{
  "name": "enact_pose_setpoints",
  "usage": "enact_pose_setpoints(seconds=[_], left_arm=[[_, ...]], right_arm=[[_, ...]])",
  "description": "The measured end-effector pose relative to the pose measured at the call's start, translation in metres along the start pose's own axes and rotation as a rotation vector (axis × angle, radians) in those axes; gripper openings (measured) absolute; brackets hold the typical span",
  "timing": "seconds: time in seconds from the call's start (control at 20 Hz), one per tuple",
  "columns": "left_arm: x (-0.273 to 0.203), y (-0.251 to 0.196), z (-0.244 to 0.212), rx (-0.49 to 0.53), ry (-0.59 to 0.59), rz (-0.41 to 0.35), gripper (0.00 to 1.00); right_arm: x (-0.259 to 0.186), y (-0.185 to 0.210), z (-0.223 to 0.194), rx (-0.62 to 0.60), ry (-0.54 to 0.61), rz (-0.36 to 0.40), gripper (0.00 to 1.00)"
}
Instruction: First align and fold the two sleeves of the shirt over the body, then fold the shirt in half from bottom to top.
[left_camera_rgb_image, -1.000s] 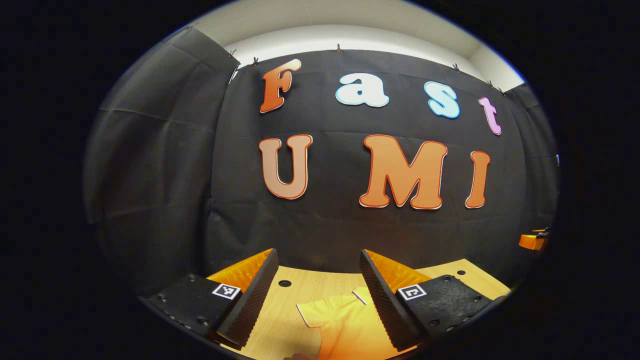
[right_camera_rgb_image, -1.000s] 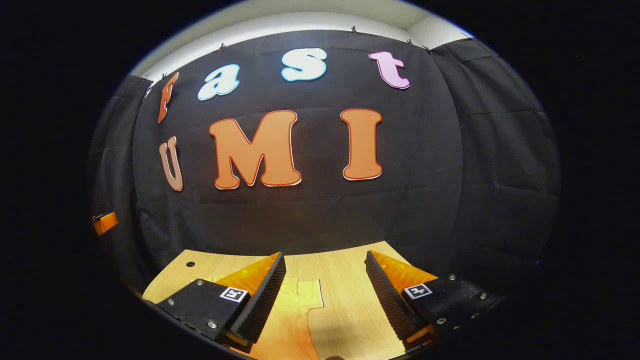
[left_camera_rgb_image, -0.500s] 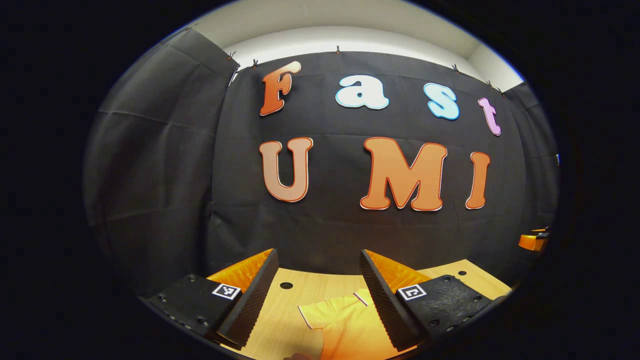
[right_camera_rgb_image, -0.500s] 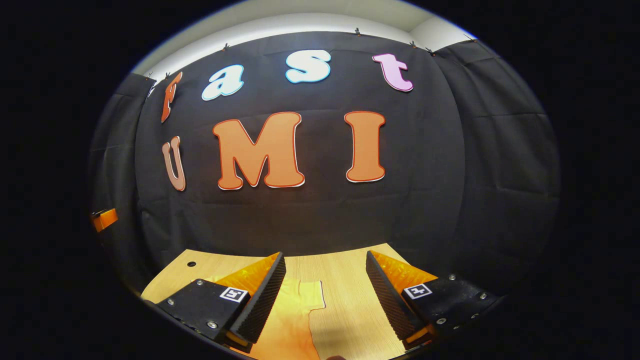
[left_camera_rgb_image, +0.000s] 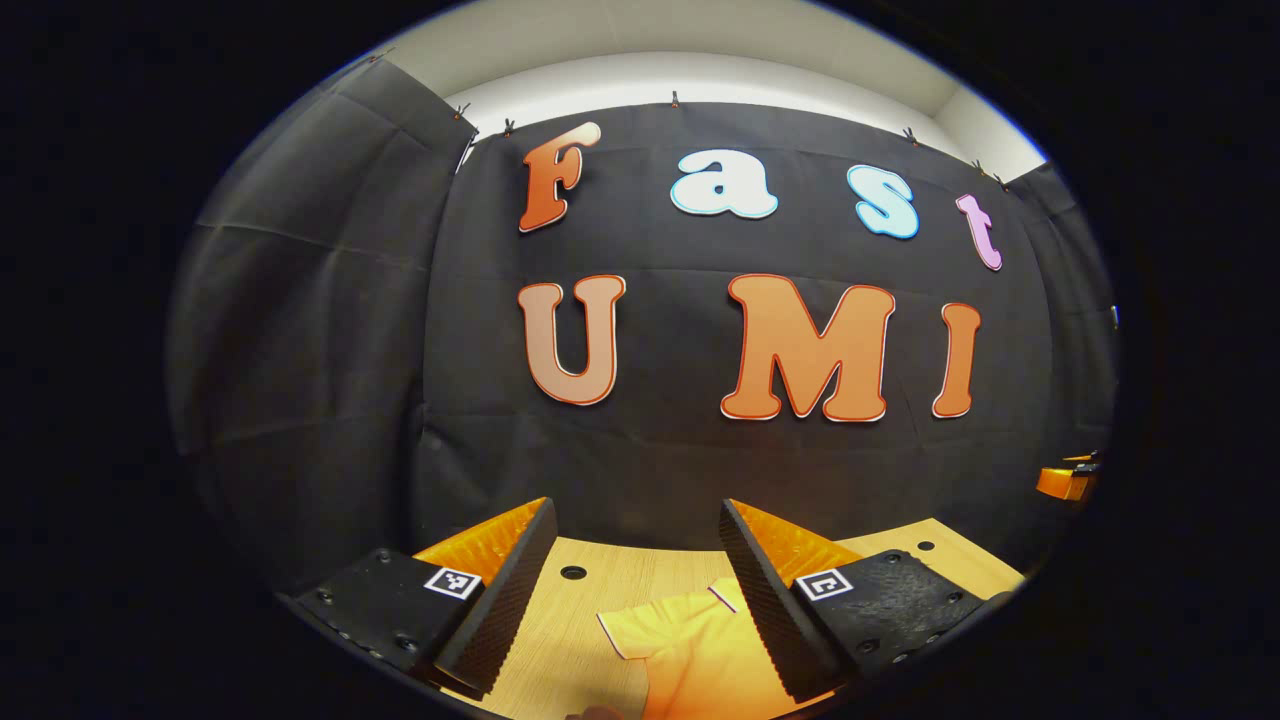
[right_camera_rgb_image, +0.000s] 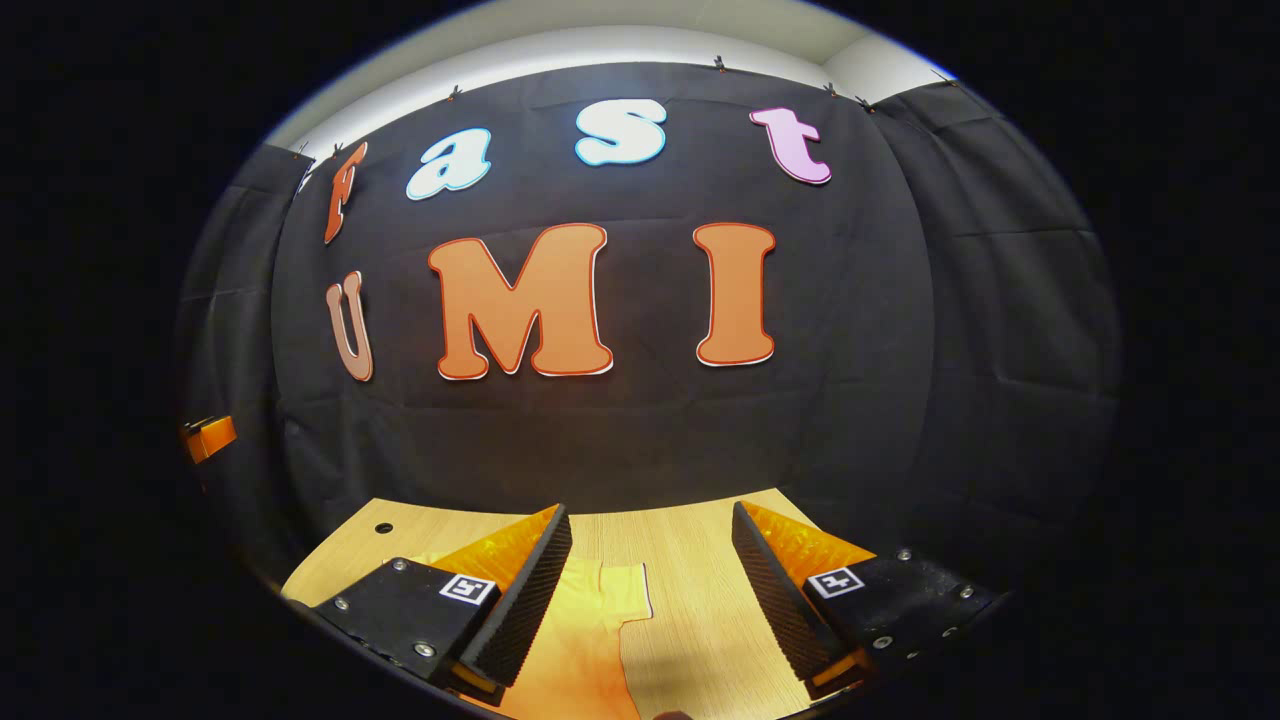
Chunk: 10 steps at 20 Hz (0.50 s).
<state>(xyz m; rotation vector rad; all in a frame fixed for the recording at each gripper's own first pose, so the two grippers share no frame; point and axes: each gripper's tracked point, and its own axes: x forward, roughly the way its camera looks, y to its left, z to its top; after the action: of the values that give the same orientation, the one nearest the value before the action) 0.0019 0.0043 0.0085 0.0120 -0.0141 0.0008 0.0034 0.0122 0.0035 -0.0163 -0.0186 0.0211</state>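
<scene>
Both tools wide, holding nothing: left tool (left_camera_rgb_image: 638, 560), right tool (right_camera_rgb_image: 650, 560) hover above orange shirt (left_camera_rgb_image: 700, 650) lying flat on desk (right_camera_rgb_image: 690, 590), sleeves unfolded, likely lining up for sleeve grabs.

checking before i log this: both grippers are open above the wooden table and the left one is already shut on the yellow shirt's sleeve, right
Not quite. In the left gripper view the left gripper is open too, its fingers apart with the sleeve of the yellow shirt lying flat on the wooden table between them, ungripped. The right gripper is open above the table, as the right gripper view shows.
</scene>
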Motion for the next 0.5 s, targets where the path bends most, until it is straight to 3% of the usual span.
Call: enact_pose_setpoints(seconds=[0.25,0.5], left_arm=[[0.006,-0.004,0.001,-0.002,-0.004,-0.013,0.98],[0.014,-0.001,-0.007,-0.013,0.015,-0.015,0.98]], right_arm=[[0.01,0.006,-0.001,0.018,0.025,0.01,0.97],[0.036,0.01,-0.026,-0.024,0.131,0.01,0.98]])
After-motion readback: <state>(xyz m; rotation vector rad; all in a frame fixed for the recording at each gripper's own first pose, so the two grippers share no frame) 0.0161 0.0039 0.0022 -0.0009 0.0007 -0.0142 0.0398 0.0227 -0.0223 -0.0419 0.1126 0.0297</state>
